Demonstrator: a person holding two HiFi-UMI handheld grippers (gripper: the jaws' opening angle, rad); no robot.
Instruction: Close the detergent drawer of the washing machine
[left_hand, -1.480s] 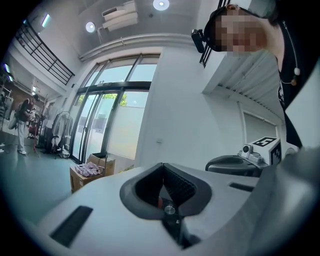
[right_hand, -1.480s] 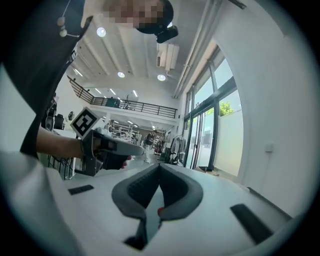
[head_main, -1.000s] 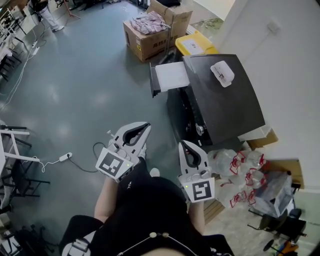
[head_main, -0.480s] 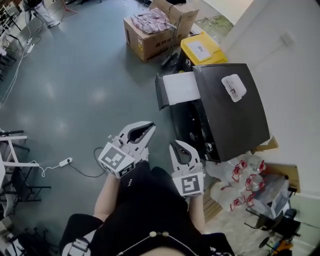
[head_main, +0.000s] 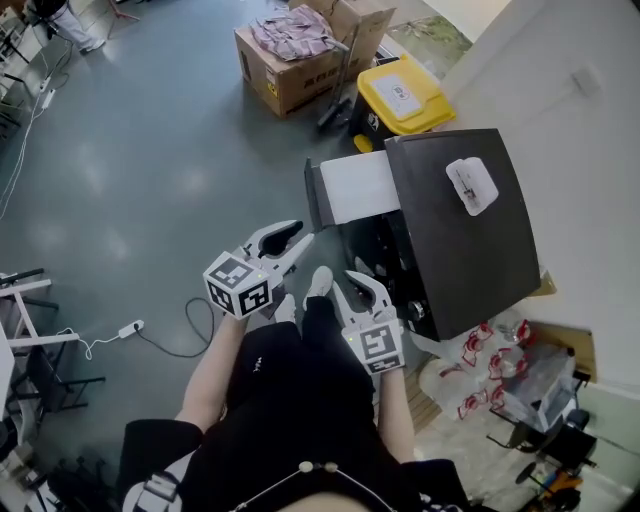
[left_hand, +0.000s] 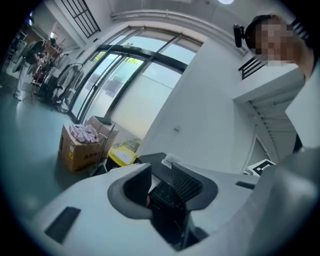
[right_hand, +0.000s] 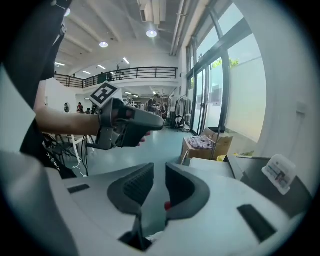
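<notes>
My left claw (head_main: 297, 238) has just been opening and stands spread wide, nothing between its jaws. My right claw (head_main: 352, 279) has just been opening too, and its jaws are a narrower gap apart and empty. The white detergent drawer (head_main: 357, 187) sticks out from the top front corner of the dark washing machine (head_main: 460, 225), apart from both claws.
</notes>
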